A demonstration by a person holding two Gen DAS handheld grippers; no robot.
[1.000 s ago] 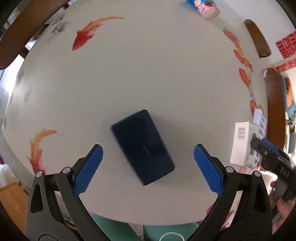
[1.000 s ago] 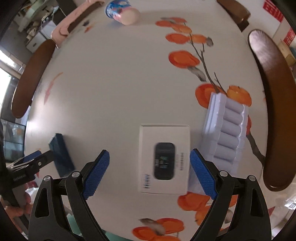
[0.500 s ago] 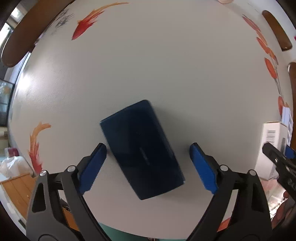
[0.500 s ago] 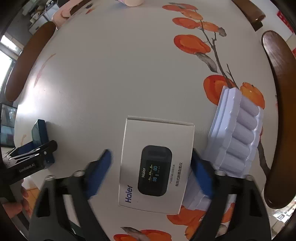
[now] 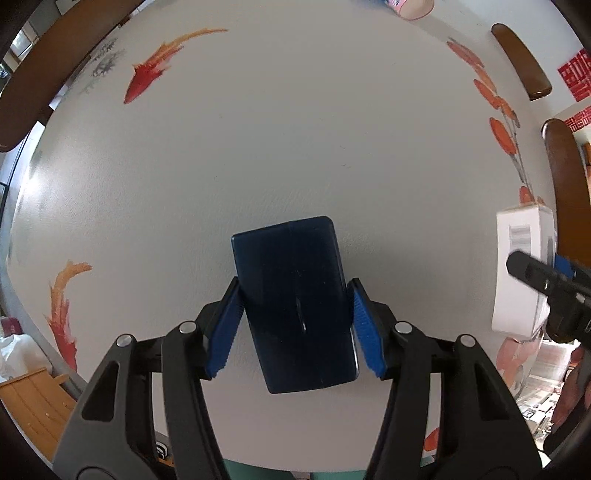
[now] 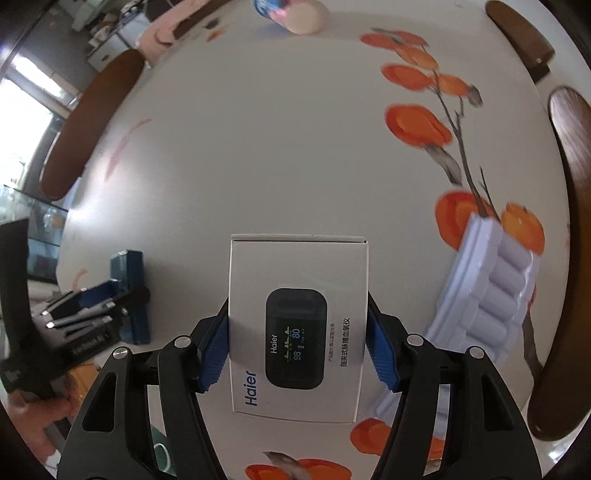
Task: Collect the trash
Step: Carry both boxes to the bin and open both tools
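On the round table [image 5: 258, 147], the right gripper [image 6: 297, 349] clamps the white box [image 6: 297, 280] and the left gripper [image 5: 295, 328] clamps the dark blue box [image 5: 295, 295]; lift both level. Count: two boxes, one plastic tray [image 6: 491, 295], one cup [image 6: 295, 13], possibly tipped over.

Navy box [image 5: 295, 302], white Haier carton [image 6: 297, 325], orange-fruit-patterned table [image 6: 258, 147].

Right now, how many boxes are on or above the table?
2: the dark blue box between the left tongs, and the white Haier box between the right tongs. Others may lie outside view.
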